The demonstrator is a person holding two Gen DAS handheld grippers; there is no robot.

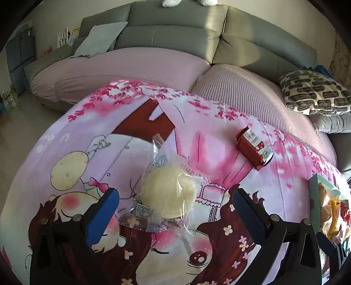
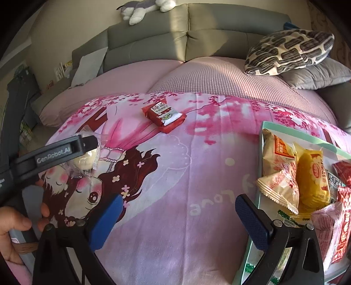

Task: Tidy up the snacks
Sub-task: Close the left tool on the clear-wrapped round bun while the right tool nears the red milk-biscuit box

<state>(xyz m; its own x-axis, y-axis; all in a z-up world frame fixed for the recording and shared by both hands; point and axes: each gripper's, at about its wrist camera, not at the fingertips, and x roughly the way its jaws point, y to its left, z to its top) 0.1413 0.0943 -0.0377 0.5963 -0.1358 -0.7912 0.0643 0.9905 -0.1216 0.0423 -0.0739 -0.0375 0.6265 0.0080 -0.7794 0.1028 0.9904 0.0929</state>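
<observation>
A round pale bun in clear wrap [image 1: 167, 194] lies on the pink cartoon blanket [image 1: 122, 136]. My left gripper [image 1: 175, 210] is open, its blue pads on either side of the bun, just above it. A red snack pack [image 1: 254, 145] lies further back right; it also shows in the right wrist view [image 2: 164, 115]. A pale green box [image 2: 305, 137] at the right holds several wrapped snacks [image 2: 311, 179]. My right gripper [image 2: 178, 219] is open and empty over the blanket, left of the box. The left gripper's arm [image 2: 57, 154] covers part of the bun [image 2: 84, 162].
A grey sofa [image 1: 175, 37] with a pink cover stands behind the blanket. A patterned cushion [image 2: 287, 50] and grey pillow lie at the back right. A plush toy [image 2: 142, 8] sits on the sofa back. The box edge shows at the far right of the left wrist view [image 1: 316, 190].
</observation>
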